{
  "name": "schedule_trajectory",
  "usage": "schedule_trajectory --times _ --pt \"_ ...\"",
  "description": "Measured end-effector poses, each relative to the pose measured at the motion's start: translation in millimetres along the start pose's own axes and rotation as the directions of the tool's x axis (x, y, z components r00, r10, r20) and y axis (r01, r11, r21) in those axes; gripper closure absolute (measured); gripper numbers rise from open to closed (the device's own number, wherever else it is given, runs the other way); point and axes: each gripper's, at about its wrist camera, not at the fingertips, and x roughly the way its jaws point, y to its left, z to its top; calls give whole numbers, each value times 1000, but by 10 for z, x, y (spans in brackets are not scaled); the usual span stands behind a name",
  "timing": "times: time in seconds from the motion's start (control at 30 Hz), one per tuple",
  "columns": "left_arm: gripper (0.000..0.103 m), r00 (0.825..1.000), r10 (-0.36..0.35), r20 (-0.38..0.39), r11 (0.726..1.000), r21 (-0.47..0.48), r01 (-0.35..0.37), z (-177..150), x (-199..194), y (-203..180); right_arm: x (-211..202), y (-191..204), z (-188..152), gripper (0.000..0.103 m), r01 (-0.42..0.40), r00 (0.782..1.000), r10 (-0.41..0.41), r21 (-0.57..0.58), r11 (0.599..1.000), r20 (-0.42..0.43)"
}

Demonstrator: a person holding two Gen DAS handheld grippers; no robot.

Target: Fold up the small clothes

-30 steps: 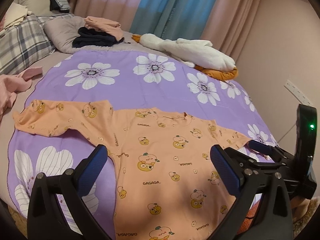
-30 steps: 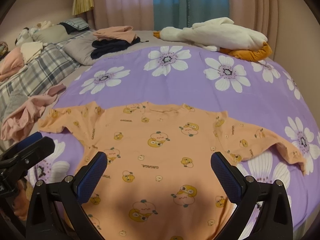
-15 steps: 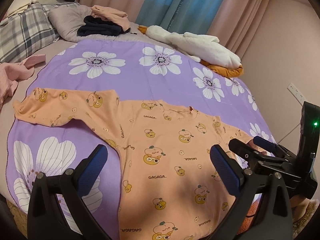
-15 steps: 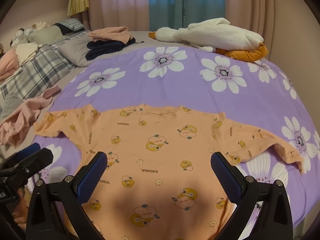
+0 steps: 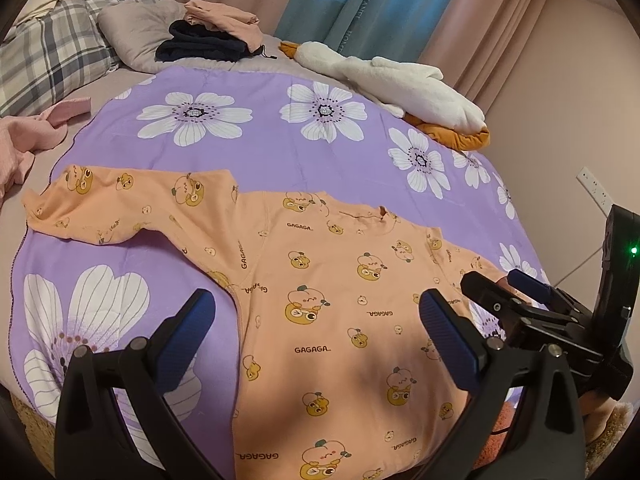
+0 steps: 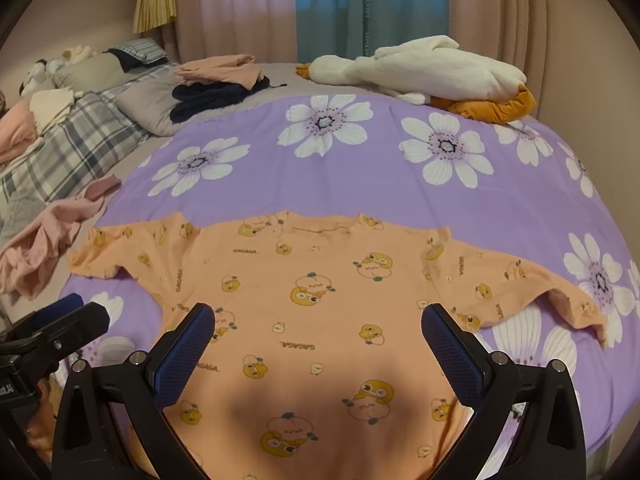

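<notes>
Overhead, both tools, left tool (image 5: 316, 316) and right tool (image 6: 318, 332), apart above flat orange shirt (image 6: 320, 320).

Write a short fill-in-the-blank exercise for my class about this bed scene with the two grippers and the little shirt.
1. The orange shirt lies spread flat on a purple sheet printed with white ____.
2. The word printed again and again on the shirt is ____.
3. Both the left gripper and the right gripper are ____, holding nothing.
4. The white plush toy at the far side of the bed has an ____ beak.

Missing words: flowers; GAGAGA; open; orange
</notes>
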Motion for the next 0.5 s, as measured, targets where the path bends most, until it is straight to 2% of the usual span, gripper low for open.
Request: schedule_trajectory --times 0.2,0.5 --pt "2 1000 -15 -22 1000 1 15 -2 23 -29 -3 -50 -1 0 -3 1000 3 15 1000 1" --pt "2 999 7 -46 1000 9 -7 -13 72 -67 -6 -121 -15 0 -3 1000 3 35 999 -1"
